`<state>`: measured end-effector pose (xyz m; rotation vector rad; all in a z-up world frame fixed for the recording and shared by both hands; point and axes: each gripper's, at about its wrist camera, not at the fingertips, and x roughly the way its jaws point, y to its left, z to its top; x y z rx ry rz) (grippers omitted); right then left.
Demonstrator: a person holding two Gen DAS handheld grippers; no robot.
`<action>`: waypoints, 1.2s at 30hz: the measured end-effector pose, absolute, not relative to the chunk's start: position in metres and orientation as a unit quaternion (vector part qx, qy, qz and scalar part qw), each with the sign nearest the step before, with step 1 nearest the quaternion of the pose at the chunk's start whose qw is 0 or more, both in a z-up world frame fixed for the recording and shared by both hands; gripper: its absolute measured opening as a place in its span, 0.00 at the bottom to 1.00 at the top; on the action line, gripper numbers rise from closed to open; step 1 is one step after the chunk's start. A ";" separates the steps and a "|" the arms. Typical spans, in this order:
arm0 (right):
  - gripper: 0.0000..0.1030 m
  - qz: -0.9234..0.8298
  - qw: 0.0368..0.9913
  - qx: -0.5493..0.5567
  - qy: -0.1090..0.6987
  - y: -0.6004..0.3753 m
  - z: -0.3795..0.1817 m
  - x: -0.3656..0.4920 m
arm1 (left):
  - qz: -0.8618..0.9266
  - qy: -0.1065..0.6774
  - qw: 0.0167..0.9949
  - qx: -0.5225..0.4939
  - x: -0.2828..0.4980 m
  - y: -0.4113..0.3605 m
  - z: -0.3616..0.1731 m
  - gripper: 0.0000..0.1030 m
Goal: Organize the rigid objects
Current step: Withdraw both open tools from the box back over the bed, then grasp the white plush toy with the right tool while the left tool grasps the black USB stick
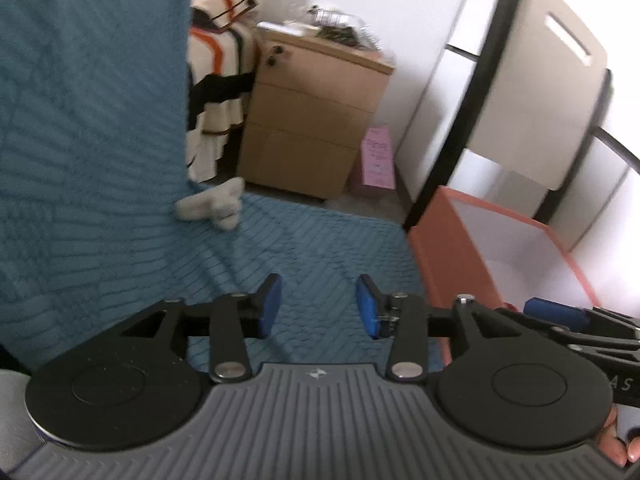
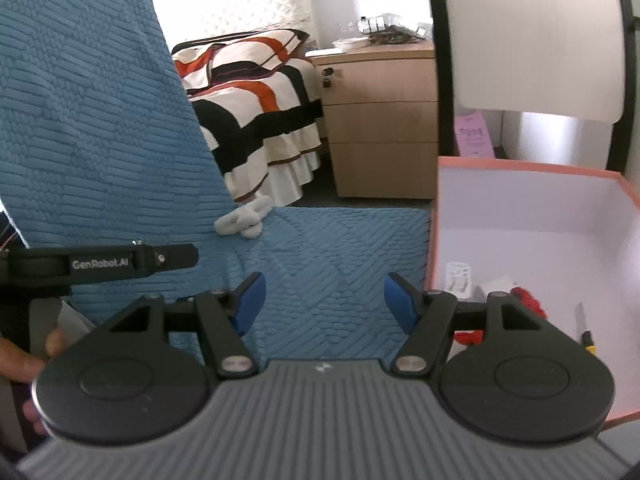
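Observation:
An orange-rimmed box (image 2: 532, 166) with a white inside stands on the right of a blue textured seat (image 2: 340, 240); it also shows in the left wrist view as the box (image 1: 448, 240). In it lie a white packet (image 2: 458, 276), a white block (image 2: 500, 284), a red object (image 2: 528, 300) and a small knife (image 2: 582, 320). My right gripper (image 2: 325, 304) hovers open over the seat, left of the box, with nothing between its blue pads. My left gripper (image 1: 318, 306) is open over the same seat, also holding nothing. The right gripper's blue pad (image 1: 556, 312) pokes in at the right.
A grey knotted tie (image 2: 244, 218) sits where the seat meets the blue backrest (image 2: 92, 120). Behind stand a striped bed (image 2: 256, 108), a wooden drawer cabinet (image 2: 384, 120) and a pink carton (image 2: 474, 136) on the floor. A dark-framed chair back (image 2: 532, 40) rises behind the box.

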<state>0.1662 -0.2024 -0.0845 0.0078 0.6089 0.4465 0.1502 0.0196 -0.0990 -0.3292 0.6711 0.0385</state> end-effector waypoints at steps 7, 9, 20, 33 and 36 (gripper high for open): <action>0.66 0.253 0.919 -0.006 0.303 -0.187 -0.091 0.175 | 0.058 0.347 0.921 -0.164 0.154 0.044 -0.124 0.73; 0.66 0.259 0.917 -0.013 0.304 -0.181 -0.093 0.181 | 0.075 0.356 0.917 -0.163 0.157 0.049 -0.133 0.79; 0.66 0.334 0.890 -0.046 0.308 -0.129 -0.101 0.247 | 0.119 0.381 0.893 -0.208 0.177 0.073 -0.176 0.84; 0.65 0.406 0.853 -0.095 0.315 -0.062 -0.141 0.322 | 0.161 0.418 0.868 -0.214 0.207 0.083 -0.215 0.85; 0.65 0.420 0.847 -0.102 0.309 -0.049 -0.149 0.334 | 0.167 0.419 0.869 -0.203 0.210 0.082 -0.217 0.85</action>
